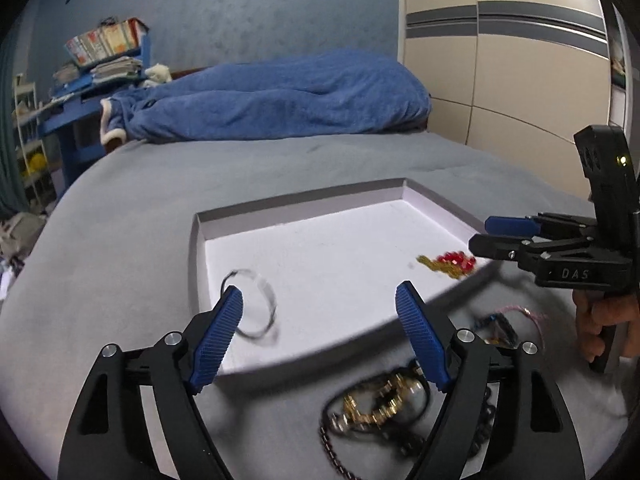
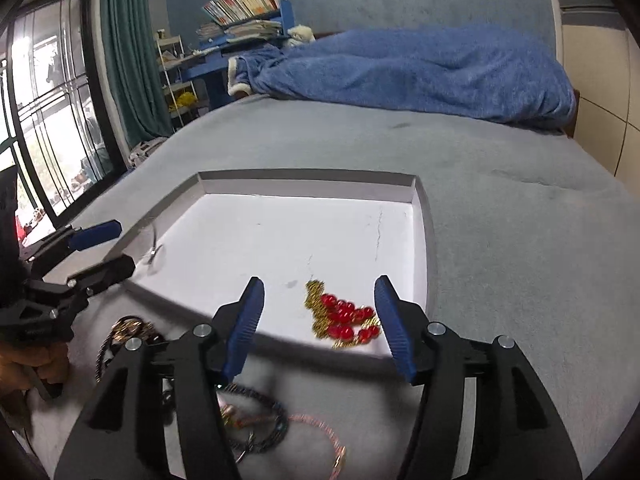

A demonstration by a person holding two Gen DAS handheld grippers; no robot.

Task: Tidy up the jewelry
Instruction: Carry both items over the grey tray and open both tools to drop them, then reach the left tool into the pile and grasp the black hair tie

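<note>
Jewelry lies in two places on the grey bed (image 2: 500, 208). Inside the shallow white tray (image 2: 304, 188) rests a piece of red beads on gold chain (image 2: 344, 316), near its front right corner, and a thin bangle (image 1: 256, 304) near its left wall; the bangle is blurred, so it is perhaps part clear and part dark. In front of the tray, on the bed, a heap holds a gold-link piece (image 1: 380, 400), a dark chain (image 1: 332, 448) and a thin pink cord (image 2: 320, 432).

The left hand-held gripper (image 1: 320, 328) hovers over the tray's front edge with its blue pads wide apart and nothing between them. The right hand-held gripper (image 2: 320, 320) is also spread wide, above the red beads, not touching them.

Only the left wrist view shows the letters "DAS" on the right hand-held gripper's body and a small lit lamp above. Only the right wrist view shows a window (image 2: 48, 120) and a green curtain (image 2: 132, 52).
</note>
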